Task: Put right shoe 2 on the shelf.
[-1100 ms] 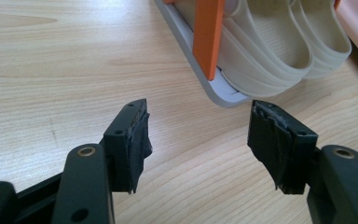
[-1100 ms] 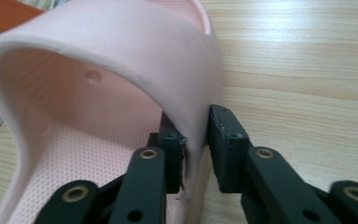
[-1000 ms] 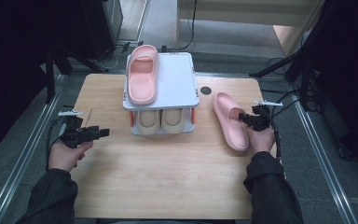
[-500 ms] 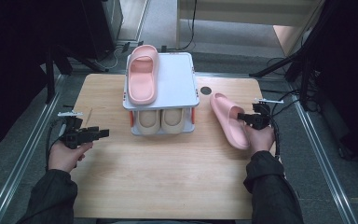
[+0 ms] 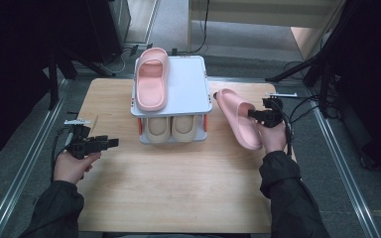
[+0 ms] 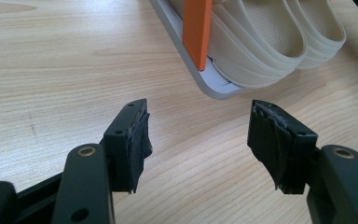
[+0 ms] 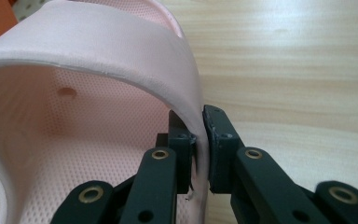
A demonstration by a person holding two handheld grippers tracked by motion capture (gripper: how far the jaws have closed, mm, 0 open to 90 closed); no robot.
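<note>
One pink slipper (image 5: 151, 79) lies on the left half of the white rack's top shelf (image 5: 191, 82). My right gripper (image 5: 256, 115) is shut on the strap edge of a second pink slipper (image 5: 237, 119), held tilted above the table, to the right of the rack. In the right gripper view both pads (image 7: 214, 144) pinch the thin strap wall of that slipper (image 7: 98, 116). My left gripper (image 5: 110, 143) hovers open over the table's left side, nothing between its fingers (image 6: 130, 140). It points at the rack's lower tray (image 6: 205, 86).
Two beige slippers (image 5: 171, 128) (image 6: 261, 42) fill the rack's lower shelf, beside an orange post (image 6: 198, 32). The wooden table (image 5: 178, 193) stretches bare toward the person. Dark stand legs and metal rails flank the table.
The right gripper has risen with the pink slipper, lifting it off the table and a little toward the rack. The left gripper has stayed put.
</note>
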